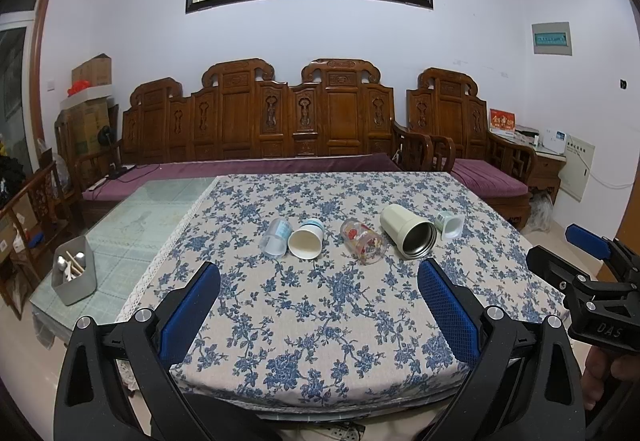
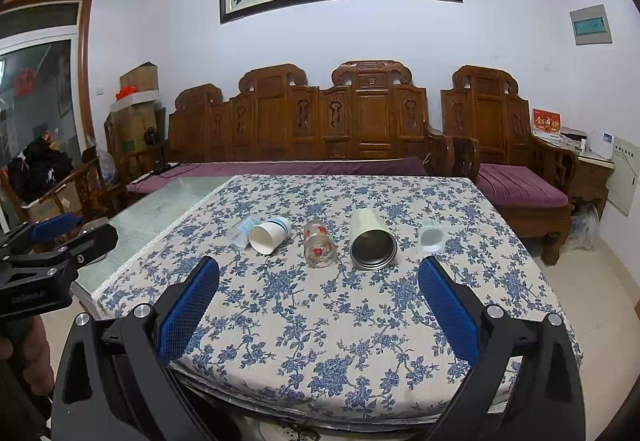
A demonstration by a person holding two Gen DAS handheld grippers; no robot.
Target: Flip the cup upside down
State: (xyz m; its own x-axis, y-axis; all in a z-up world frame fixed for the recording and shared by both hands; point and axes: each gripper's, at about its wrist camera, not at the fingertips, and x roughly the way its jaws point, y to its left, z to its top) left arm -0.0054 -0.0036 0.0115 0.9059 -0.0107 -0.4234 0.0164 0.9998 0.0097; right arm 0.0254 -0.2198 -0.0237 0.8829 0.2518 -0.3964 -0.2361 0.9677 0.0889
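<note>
Several cups lie on their sides in a row on the blue-floral tablecloth [image 1: 320,313]: a clear plastic cup [image 1: 275,238], a white paper cup [image 1: 306,239], a glass with red print [image 1: 363,241], a cream steel-lined tumbler [image 1: 407,231] and a small pale green cup [image 1: 450,225]. The same row shows in the right wrist view: plastic cup [image 2: 243,231], paper cup [image 2: 269,235], glass [image 2: 319,243], tumbler [image 2: 372,241], small cup [image 2: 431,237]. My left gripper [image 1: 319,295] is open and empty, short of the cups. My right gripper [image 2: 319,291] is open and empty, also short of them.
A grey holder with utensils [image 1: 74,270] stands on the bare glass tabletop [image 1: 160,209] at the left. A carved wooden sofa with purple cushions [image 1: 260,129] runs behind the table. The right gripper's body [image 1: 592,281] shows at the right edge of the left wrist view.
</note>
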